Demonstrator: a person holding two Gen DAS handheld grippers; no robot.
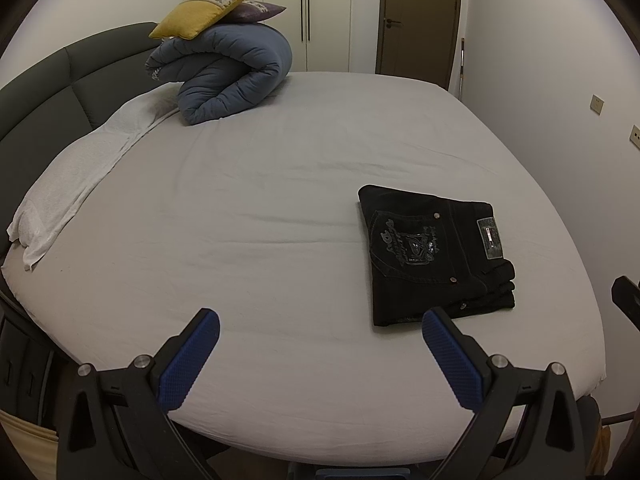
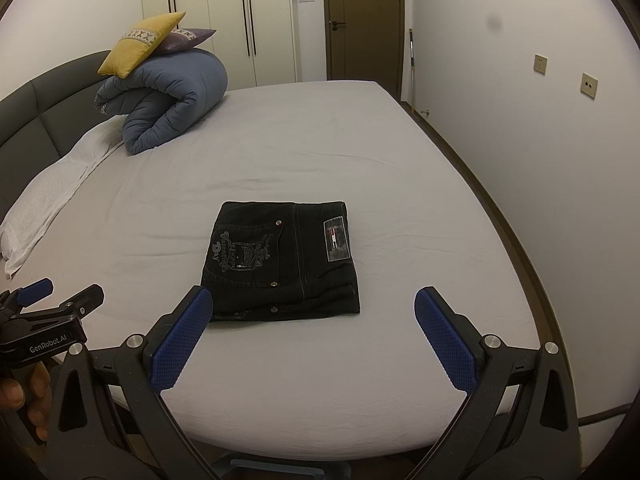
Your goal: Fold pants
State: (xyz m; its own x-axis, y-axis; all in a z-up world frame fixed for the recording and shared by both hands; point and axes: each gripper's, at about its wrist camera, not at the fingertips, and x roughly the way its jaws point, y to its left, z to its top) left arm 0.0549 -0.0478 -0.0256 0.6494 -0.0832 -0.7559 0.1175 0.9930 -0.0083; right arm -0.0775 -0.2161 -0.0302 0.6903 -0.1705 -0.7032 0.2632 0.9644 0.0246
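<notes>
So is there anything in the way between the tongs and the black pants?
No. Only bare sheet lies between the open right tongs and the folded black pants. The left tongs, also open, have the same bare path; the blue duvet sits far back.

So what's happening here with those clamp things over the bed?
A person is holding a two-finger gripper in each hand to fold pants. The black pants already lie on the bed as a neat folded rectangle, back pocket up. Both the left gripper and the right gripper are open and hold nothing, hovering near the bed's front edge. A rolled blue duvet with cushions sits by the headboard.
</notes>
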